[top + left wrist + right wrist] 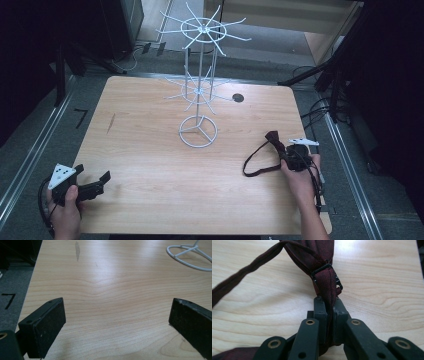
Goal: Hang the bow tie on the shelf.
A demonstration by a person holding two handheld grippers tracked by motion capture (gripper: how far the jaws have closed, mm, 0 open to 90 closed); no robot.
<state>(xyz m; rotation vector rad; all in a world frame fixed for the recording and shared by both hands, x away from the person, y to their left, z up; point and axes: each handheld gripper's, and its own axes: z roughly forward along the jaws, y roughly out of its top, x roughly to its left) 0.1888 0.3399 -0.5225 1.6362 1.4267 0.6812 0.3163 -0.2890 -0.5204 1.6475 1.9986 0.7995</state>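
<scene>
A dark maroon bow tie (272,137) with a thin strap loop (254,165) lies on the right side of the wooden table (150,165). My right gripper (289,155) is shut on the bow tie (322,262); the fabric is pinched between its jaws just below a black clasp (325,272). A white wire display stand (199,90) with hook arms rises at the table's middle back. My left gripper (100,182) rests near the front left corner, open, with bare wood between its pads (47,325).
The stand's ring base (190,257) sits on the table ahead and to the right of the left gripper. A small dark round hole (238,98) is in the tabletop behind the stand. Metal rails (30,155) and grey floor flank the table.
</scene>
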